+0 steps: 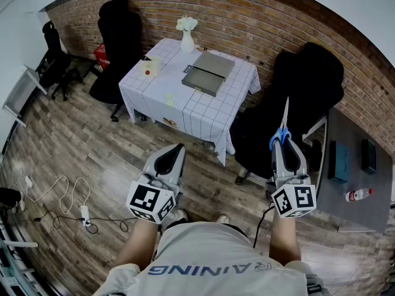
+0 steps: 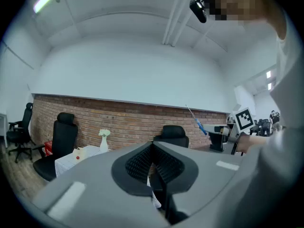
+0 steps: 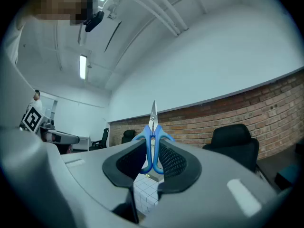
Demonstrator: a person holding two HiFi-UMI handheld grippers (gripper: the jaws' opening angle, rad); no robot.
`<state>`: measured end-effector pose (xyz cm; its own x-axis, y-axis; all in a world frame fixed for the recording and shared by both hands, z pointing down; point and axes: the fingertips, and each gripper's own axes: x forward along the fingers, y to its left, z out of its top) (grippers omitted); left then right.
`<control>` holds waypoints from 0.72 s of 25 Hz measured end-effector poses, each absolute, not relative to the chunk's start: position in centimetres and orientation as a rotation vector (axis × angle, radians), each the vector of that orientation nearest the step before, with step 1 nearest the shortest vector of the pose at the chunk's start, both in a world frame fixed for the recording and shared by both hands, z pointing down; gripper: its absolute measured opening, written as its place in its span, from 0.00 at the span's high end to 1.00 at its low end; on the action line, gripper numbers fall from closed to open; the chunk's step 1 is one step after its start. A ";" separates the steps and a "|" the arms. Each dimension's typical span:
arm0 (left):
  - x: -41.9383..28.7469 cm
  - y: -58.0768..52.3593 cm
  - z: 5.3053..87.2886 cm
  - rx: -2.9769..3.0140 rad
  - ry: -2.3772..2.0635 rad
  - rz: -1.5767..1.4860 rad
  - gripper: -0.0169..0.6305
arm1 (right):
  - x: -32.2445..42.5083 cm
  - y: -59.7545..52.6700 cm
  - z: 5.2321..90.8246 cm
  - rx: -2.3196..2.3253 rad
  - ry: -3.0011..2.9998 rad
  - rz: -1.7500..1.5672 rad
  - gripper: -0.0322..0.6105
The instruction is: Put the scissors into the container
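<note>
Here, scissors (image 3: pixel 153 126) clamped in right tool (image 3: pixel 152 150), blades pointing up

Left tongs (image 2: pixel 153 152) closed, pads together, nothing between, brick wall (image 2: pixel 123 122) behind, white-clothed table (image 2: pixel 71 164) at left, vase (image 2: pixel 103 141) on it, black chair (image 2: pixel 64 133) beside, second chair (image 2: pixel 172 134) at centre, blue-handled scissors (image 2: pixel 196 121) tilted at right, marker cube (image 2: pixel 244 119) near them.

Legible print: white capitals "RAINING" on the shirt (image 1: pixel 210 267), across the chest, upside down in the head view. The left cube (image 1: pixel 150 202) and right cube (image 1: pixel 294 200) each carry black-and-white square code markers.
</note>
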<state>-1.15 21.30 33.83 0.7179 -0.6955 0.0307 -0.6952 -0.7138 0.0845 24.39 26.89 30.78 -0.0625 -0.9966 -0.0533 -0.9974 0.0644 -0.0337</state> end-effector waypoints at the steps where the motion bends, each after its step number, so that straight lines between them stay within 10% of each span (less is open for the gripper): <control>1: -1.2 21.2 33.8 2.826 -1.146 -0.003 0.97 | 24.3 26.9 30.7 -2.108 2.241 0.021 0.79; 18: -4.4 20.7 34.6 2.788 -1.182 -0.021 0.97 | 21.4 25.6 31.2 -2.067 2.294 -0.001 0.79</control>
